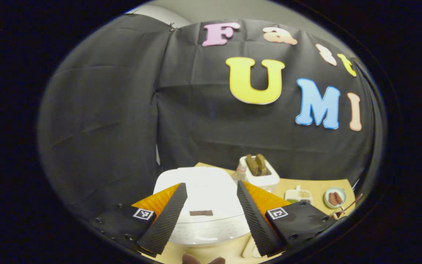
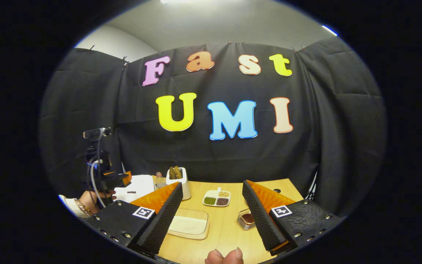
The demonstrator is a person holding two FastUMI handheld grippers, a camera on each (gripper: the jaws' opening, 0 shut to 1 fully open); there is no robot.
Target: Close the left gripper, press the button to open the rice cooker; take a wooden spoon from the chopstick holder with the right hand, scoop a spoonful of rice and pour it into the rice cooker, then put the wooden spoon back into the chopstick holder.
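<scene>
The white rice cooker [image 1: 203, 190] sits lid down right in front of my left gripper [image 1: 211, 184], which is open and hovers just above it; a dark button [image 1: 200, 212] shows on its front. Behind the cooker stands the white chopstick holder [image 1: 260, 178] with wooden spoons [image 1: 256, 164] in it. In the right gripper view my right gripper [image 2: 212, 183] is open and holds nothing above the table. A shallow clear tray of white rice [image 2: 189, 223] lies below it. The holder [image 2: 183, 179], the cooker [image 2: 139, 185] and the left gripper [image 2: 121, 179] stand to the left.
A divided dish of grains [image 2: 217, 198] lies mid-table, and a small clear box with brown contents [image 2: 247, 219] sits by my right finger. A small plate of sausages [image 1: 334, 198] rests far right. A hand [image 2: 90, 200] holds the left gripper. The wooden table [image 2: 229, 234] ends at the black cloth.
</scene>
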